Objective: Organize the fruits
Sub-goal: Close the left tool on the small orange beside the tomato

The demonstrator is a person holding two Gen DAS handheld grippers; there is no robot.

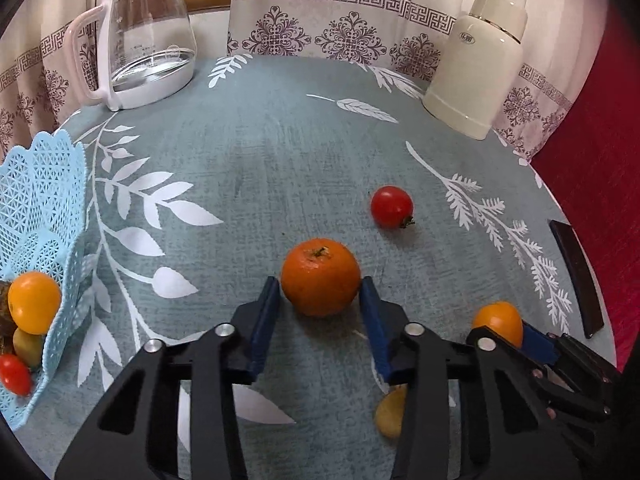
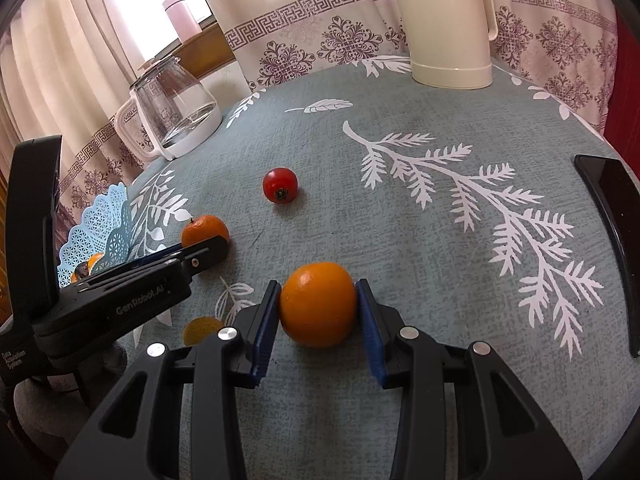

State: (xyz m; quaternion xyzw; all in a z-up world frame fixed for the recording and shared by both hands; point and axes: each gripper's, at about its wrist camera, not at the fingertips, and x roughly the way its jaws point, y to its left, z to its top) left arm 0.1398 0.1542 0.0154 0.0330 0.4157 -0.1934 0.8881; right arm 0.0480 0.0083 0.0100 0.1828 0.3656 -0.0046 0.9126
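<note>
Patterned curtains are hanging behind a round table (image 1: pixel 280 152) spread with a blue-grey leaf-print cloth. At the far right a cream thermos (image 1: pixel 478 64) is standing, and at the far left a glass kettle (image 1: pixel 148 36) with a white handle. On the near left edge a pale blue lattice basket (image 1: pixel 40 208) is already holding several fruits, among them an orange-yellow one, a red one and a greenish one.

Both grippers are working the pickup step at once. The left gripper (image 1: pixel 320 292) is straddling a stemmed mandarin (image 1: pixel 320 276) resting on the cloth, its blue fingers (image 1: pixel 266 308) close on either side; whether they are pressing it I cannot tell. The right gripper (image 2: pixel 318 308) is sitting around a smooth orange fruit (image 2: pixel 317 304), pads seemingly touching both flanks, so I judge it grasped, though the fruit is still lying on the table. A red tomato (image 1: pixel 391 206) is lying farther off, well apart from both, and a small yellow fruit (image 1: pixel 390 412) is peeking out beneath the left gripper's near side.

Next, each grip likely needs firming before lifting, then carrying left to the basket one at a time, since the two tools are crowding each other.
</note>
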